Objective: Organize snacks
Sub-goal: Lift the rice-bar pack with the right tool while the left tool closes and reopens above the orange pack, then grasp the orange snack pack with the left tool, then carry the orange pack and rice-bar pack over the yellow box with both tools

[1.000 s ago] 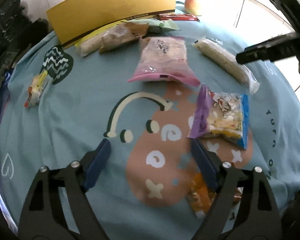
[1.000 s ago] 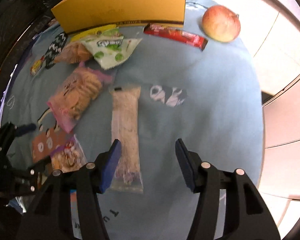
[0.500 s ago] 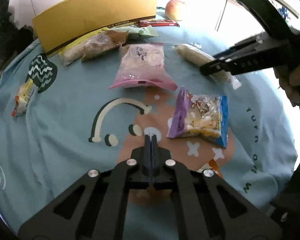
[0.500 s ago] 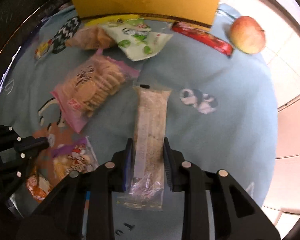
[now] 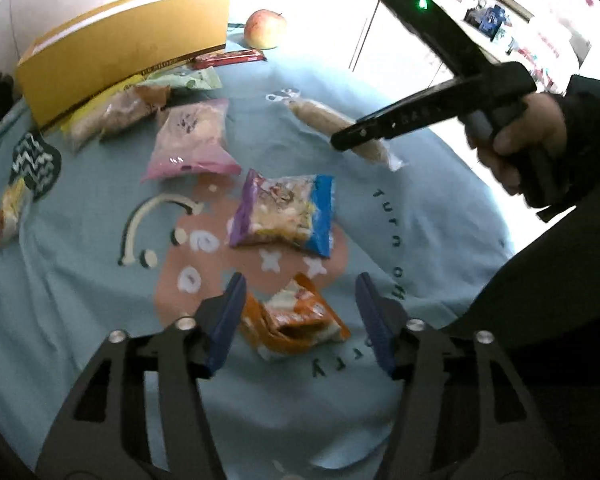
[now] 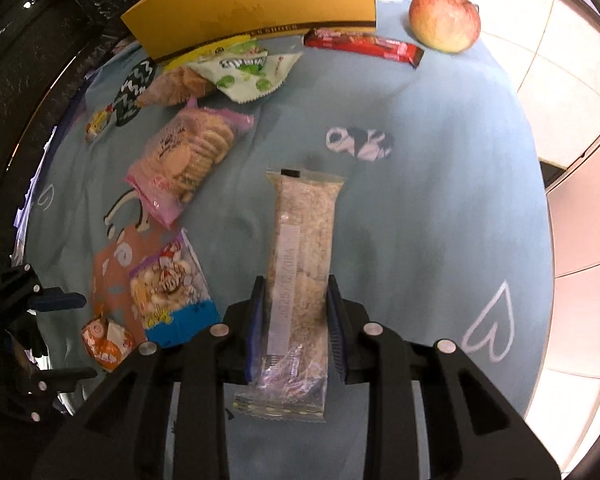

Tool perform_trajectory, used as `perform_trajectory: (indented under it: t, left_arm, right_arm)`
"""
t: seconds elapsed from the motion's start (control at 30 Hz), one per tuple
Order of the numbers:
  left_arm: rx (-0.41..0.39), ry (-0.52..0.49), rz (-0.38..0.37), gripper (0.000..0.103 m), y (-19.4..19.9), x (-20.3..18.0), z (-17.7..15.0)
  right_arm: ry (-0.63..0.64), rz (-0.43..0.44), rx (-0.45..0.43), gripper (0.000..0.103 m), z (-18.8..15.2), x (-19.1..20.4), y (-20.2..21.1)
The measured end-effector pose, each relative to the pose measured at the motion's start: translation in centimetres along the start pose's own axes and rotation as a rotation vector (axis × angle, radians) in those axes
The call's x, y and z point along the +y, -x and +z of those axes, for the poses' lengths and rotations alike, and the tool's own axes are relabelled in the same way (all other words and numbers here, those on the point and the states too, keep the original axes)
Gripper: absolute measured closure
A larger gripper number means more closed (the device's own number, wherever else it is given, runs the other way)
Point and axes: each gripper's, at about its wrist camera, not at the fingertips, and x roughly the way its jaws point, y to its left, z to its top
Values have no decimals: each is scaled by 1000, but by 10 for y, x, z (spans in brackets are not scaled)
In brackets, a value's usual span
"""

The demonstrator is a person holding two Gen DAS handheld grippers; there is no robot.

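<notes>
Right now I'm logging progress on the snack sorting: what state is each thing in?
Left hand-held gripper: open, either side of the orange packet.
Right hand-held gripper: shut on the long oat bar.
Yellow box: open-topped.
Red bar: lying flat on cloth.
Apple: whole.

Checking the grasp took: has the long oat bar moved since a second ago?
Yes. The oat bar is clamped by the right gripper and, in the left wrist view, lifted off the tablecloth, nearer the yellow box.
</notes>
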Motion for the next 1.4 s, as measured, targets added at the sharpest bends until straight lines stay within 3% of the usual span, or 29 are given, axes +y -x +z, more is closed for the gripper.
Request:
perform_trajectory:
  t: [0.13, 0.23, 0.3, 0.57, 0.67, 1.03, 1.2, 1.4]
  left_arm:
    - [73, -7, 94, 35, -25, 1, -11]
    - [70, -15, 165, 52, -32, -5, -13]
    - [56, -11, 202, 54, -27, -4, -13]
    - [-60, 273, 268, 54, 17, 66, 5]
    - [-90, 289, 289, 54, 26, 71, 19]
    - [-260, 309, 354, 54, 73, 85, 124]
    - [-316, 327, 391, 54, 88, 107, 180]
    - [-319, 350, 432, 54, 91, 144, 239]
  right_arm:
    - [12, 5, 8, 74, -6, 5, -5]
    - [21, 6, 8, 74, -5, 8, -4]
    - [28, 4, -3, 74, -3, 9, -1]
    - [37, 31, -35, 74, 4, 13, 10]
    - [66, 51, -58, 74, 12, 24, 20]
    - [144, 69, -240, 74, 72, 54, 95]
    - [161, 67, -323, 74, 118, 56, 125]
    - [166, 47, -398, 74, 190, 50, 147]
